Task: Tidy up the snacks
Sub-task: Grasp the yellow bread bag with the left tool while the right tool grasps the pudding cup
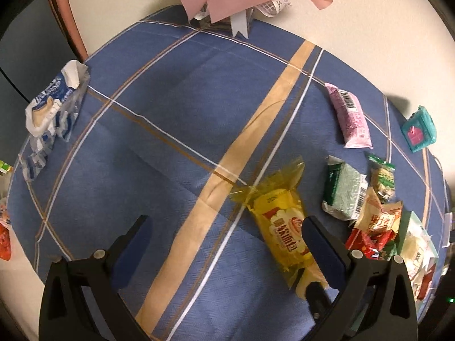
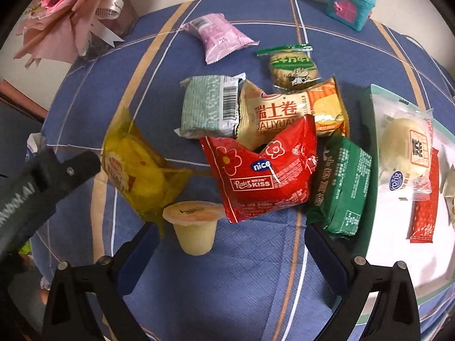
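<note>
In the left wrist view my left gripper (image 1: 227,228) is open above the blue checked tablecloth (image 1: 159,147). A yellow bread packet (image 1: 281,221) lies just inside its right finger, not gripped. My right gripper (image 2: 231,237) is open too. A pale jelly cup (image 2: 193,227) stands upright between its fingers, close to the left one. Beyond it lie a red packet (image 2: 267,170), a dark green packet (image 2: 341,187), a Swiss roll packet (image 2: 293,110), a pale green packet (image 2: 210,108), a round cookie (image 2: 293,68) and a pink packet (image 2: 219,34). The left gripper's black body (image 2: 42,176) touches the yellow packet (image 2: 133,164).
A white tray with a green rim (image 2: 398,261) at the right holds a bun packet (image 2: 406,147) and a red sachet (image 2: 423,213). A teal box (image 2: 349,2) and a pink bouquet (image 2: 65,8) stand at the back. A blue-white wrapper (image 1: 54,105) lies far left.
</note>
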A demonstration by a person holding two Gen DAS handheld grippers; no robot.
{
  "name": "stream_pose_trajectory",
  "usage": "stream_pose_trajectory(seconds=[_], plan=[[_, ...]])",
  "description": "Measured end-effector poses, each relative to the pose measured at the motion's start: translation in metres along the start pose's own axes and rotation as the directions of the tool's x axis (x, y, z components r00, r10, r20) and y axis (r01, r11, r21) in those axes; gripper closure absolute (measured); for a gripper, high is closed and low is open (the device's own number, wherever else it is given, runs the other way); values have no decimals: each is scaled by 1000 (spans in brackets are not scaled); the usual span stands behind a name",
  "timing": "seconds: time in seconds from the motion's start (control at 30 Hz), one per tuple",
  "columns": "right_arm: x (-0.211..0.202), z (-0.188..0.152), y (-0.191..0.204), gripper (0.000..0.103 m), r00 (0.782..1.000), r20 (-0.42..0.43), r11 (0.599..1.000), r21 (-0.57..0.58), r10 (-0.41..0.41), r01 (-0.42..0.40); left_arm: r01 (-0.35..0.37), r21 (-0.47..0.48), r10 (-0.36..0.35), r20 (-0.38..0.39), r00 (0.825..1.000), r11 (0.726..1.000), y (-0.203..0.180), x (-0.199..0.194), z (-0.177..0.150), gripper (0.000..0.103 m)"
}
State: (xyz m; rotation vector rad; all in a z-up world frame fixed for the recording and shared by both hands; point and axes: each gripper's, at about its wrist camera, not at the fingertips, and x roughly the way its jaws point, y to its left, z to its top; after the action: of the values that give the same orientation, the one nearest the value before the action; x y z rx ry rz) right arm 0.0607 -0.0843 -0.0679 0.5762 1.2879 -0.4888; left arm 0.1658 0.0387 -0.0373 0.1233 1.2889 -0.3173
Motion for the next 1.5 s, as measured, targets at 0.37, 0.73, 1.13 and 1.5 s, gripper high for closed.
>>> stream_pose_trajectory(seconds=[0.37, 0.73, 1.13, 1.5], plan=[[2, 7, -19, 5, 999, 4, 999, 28, 38, -38, 101, -25, -102, -65, 993, 995, -13, 20, -1, 0], [-9, 0, -27, 12, 1000, 10, 999, 21, 30, -30, 187, -58, -192, -100, 976, 981, -22, 31, -4, 41], [-27, 3, -35, 21, 999, 16, 999, 12, 33, -34, 169, -12, -169, -110, 979, 986, -20, 30, -10, 56], [-49, 4, -24, 37, 996, 83, 997, -74, 42, -36, 81, 107, -68, -128, 990, 991, -6, 23, -16, 56]])
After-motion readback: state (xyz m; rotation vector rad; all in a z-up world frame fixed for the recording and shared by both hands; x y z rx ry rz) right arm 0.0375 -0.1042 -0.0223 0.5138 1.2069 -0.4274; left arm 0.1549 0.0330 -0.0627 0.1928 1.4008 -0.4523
